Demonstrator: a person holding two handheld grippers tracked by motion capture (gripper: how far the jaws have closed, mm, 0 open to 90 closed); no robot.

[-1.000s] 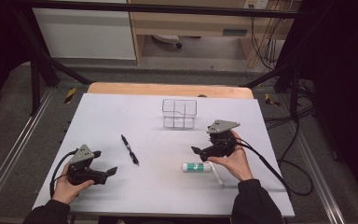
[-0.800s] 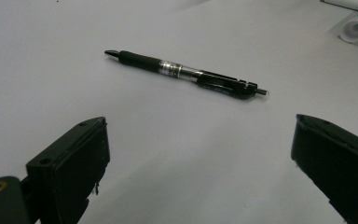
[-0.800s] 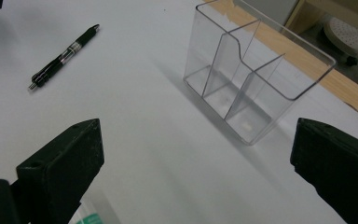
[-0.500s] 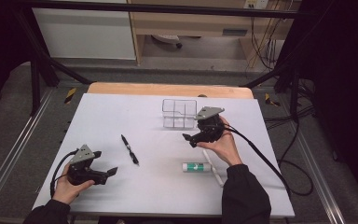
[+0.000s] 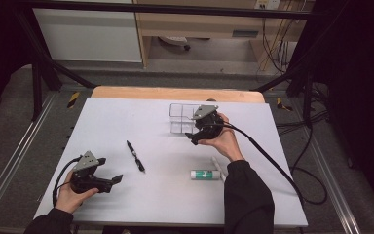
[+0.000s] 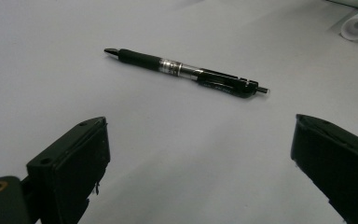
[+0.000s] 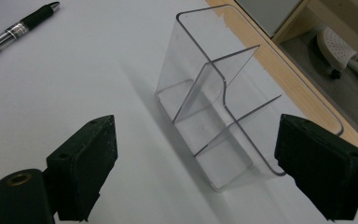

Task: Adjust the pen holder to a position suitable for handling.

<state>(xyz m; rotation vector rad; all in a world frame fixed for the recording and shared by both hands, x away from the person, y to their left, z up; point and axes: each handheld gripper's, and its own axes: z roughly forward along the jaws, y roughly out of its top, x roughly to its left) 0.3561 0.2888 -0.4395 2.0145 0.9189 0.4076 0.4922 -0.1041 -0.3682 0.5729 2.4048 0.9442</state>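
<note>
White worktop (image 5: 126, 122), wooden strip along its far edge. Clear plastic organiser (image 7: 214, 107) near the far edge, right of centre, split into compartments, standing on the worktop. Right gripper (image 5: 195, 135) just beside the organiser, jaws apart, just now closing a little, nothing pressed between them. Left gripper (image 5: 114, 179) near the front left corner, jaws spread wide, holding nothing. Black pen (image 6: 186, 72) flat between centre and left gripper. Green-and-white tube (image 5: 203, 174) toward the front edge, right of centre.
</note>
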